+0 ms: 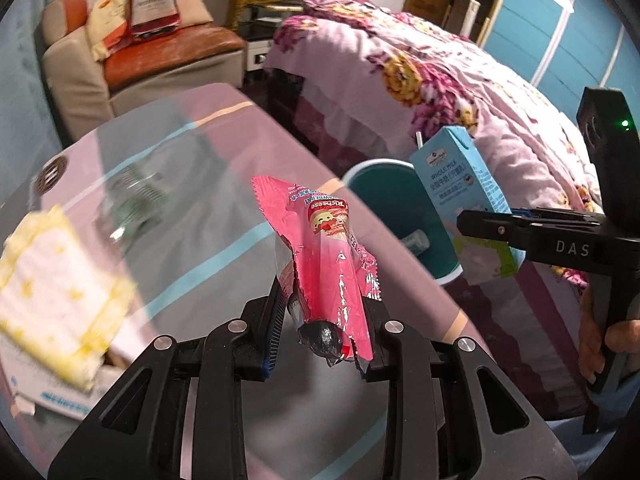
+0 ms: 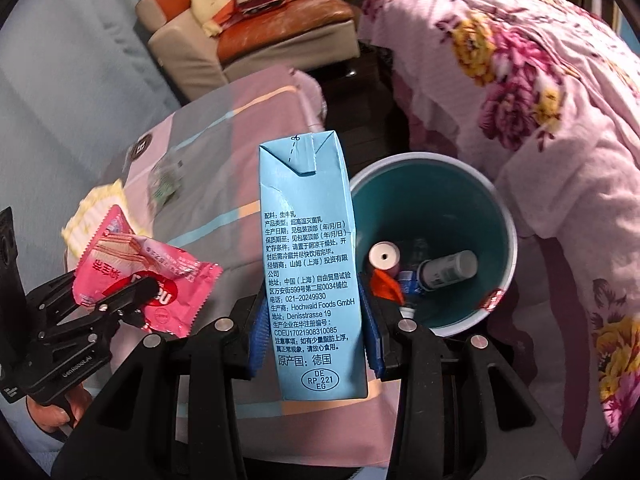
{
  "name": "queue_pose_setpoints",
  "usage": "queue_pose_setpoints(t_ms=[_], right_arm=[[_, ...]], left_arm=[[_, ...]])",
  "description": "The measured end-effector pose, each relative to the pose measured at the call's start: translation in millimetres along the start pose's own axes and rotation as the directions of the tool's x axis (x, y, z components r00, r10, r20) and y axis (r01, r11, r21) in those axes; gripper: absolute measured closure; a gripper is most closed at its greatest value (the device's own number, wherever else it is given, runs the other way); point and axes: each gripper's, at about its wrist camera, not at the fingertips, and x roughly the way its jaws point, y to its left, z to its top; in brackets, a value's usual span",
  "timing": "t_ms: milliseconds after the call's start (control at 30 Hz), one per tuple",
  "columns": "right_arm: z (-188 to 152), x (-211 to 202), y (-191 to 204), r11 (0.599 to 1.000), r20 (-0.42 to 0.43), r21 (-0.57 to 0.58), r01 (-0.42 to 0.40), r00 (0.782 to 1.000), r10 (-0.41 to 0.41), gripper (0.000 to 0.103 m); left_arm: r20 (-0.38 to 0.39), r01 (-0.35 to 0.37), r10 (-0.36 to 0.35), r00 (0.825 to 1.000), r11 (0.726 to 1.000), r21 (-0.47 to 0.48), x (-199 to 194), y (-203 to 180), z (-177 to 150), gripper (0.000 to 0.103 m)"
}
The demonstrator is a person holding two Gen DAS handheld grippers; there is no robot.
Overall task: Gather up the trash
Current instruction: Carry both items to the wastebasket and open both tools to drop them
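Observation:
My left gripper (image 1: 322,300) is shut on a pink snack wrapper (image 1: 328,256) and holds it above the table; the wrapper also shows in the right wrist view (image 2: 152,276). My right gripper (image 2: 314,328) is shut on a light blue milk carton (image 2: 310,264), held upright beside the teal trash bin (image 2: 476,312). The carton (image 1: 460,184) and the bin (image 1: 384,200) show at the right of the left wrist view. The bin holds a small bottle (image 2: 448,268), a roll (image 2: 384,256) and other scraps.
A table with a pink, grey and blue striped cloth (image 1: 180,200) lies below. A yellow-white cloth (image 1: 52,292) and a clear wrapper (image 1: 132,204) rest on it. A bed with a floral blanket (image 2: 540,100) stands on the right, an armchair (image 1: 132,52) at the back.

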Motion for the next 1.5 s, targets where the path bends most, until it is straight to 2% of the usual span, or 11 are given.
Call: queue_pose_setpoints(t_ms=[200,433,867,1000,1067,1100,1167,1267,1400,1500], right_arm=[[8,-14,-50,0.996,0.047,0.085,0.028,0.998,-0.032,0.066],[13,-17,-92,0.986,0.056,0.161,0.041,0.997,-0.050,0.066],[25,-3,-117,0.981,0.025,0.186,0.062,0.997,-0.068,0.066],[28,1,-122,0.978,0.016,0.195,0.069,0.997,-0.073,0.066],[29,2,-122,0.978,0.012,0.197,0.073,0.997,-0.077,0.066],[30,3,-123,0.977,0.009,0.199,0.076,0.997,-0.079,0.066],[30,4,-123,0.977,0.005,0.200,0.080,0.997,-0.082,0.066],[31,6,-122,0.976,0.001,0.201,0.085,0.996,-0.087,0.066],[32,8,-120,0.975,-0.008,0.200,0.092,0.996,-0.093,0.066],[33,11,-116,0.976,-0.019,0.193,0.100,0.995,-0.098,0.066]], left_arm=[[-0.028,0.021,-0.018,0.999,0.996,0.081,33,-45,30,0.073],[-0.063,0.048,-0.040,0.997,0.990,0.134,69,-78,55,0.073],[-0.122,0.085,-0.067,0.990,0.985,0.148,116,-96,72,0.071],[-0.122,0.080,-0.062,0.991,0.986,0.149,122,-97,75,0.058],[-0.115,0.072,-0.055,0.992,0.986,0.149,124,-96,76,0.038],[-0.104,0.063,-0.048,0.993,0.986,0.152,123,-96,76,0.032],[-0.087,0.049,-0.036,0.996,0.986,0.158,120,-95,76,0.013],[-0.065,0.027,-0.017,0.998,0.986,0.164,118,-93,77,0.009],[-0.070,0.010,0.001,0.998,0.988,0.152,119,-85,76,0.009],[-0.079,0.024,-0.015,0.997,0.993,0.119,118,-75,73,0.009]])
